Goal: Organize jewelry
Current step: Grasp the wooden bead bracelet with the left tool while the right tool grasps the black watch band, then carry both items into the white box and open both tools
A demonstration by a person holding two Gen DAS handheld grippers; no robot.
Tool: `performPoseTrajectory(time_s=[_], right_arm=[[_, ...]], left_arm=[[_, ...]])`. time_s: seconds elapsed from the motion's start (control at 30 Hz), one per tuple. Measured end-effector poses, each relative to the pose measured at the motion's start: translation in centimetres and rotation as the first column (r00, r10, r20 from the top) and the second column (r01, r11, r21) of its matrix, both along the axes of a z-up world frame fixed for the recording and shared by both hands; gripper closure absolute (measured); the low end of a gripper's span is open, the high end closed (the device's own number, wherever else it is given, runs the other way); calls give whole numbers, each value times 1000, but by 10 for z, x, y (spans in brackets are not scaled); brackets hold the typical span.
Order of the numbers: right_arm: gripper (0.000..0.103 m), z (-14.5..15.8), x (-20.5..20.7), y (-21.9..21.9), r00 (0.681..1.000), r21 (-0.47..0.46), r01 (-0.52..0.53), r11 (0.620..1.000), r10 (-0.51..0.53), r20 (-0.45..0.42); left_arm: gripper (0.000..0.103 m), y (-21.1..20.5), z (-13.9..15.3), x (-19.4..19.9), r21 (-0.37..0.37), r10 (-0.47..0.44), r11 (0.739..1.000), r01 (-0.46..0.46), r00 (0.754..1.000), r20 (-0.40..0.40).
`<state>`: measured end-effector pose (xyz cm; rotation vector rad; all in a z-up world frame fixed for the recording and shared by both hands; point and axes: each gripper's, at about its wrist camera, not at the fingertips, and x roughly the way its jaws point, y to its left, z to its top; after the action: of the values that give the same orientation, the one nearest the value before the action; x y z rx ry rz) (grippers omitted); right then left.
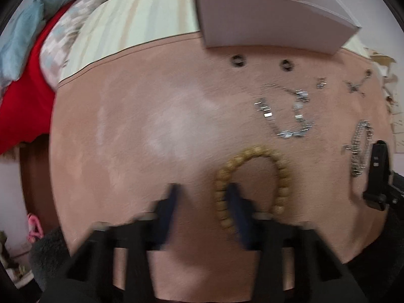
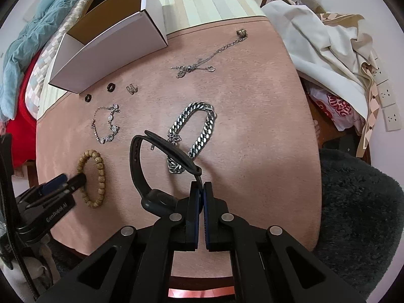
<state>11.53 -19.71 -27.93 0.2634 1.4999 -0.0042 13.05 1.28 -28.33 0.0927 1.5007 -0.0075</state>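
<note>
Right tongs [image 2: 201, 189] clamped on black watch strap [image 2: 136, 161] | left tongs [image 2: 73, 179] pinching tan bead bracelet [image 2: 94, 176]

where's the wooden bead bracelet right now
The wooden bead bracelet lies on the pink mat's left side in the right wrist view, at the left gripper, below the thin silver bracelet.

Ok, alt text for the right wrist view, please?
The right claw is shut on the strap of a black smartwatch, above a pink mat strewn with a silver chain bracelet, wooden bead bracelet and white box.
</note>
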Motion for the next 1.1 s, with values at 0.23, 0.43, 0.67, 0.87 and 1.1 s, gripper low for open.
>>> performPoseTrajectory(time_s=[0.23,0.43,0.67,0.87,1.1], right_arm=[[100,7,-1,-8,1000,-2,-8,1000,8,18],[100,27,4,-4,998,18,-6,1000,5,61],[100,56,26,1,992,48,-19,999,13,127],[100,88,66,2,978,59,-26,998,13,208],[100,112,132,7,963,41,-48,998,36,268]], left_arm=[[97,-13,11,-4,-2,-42,999,42,999,25],[97,-11,67,-10,-65,-19,998,26,995,101],[97,-17,130,1,-125,-7,992,36,974,226],[97,-7,175,43,-179,9,983,52,947,321],[97,-13,187,104,-184,6,981,65,933,361]])
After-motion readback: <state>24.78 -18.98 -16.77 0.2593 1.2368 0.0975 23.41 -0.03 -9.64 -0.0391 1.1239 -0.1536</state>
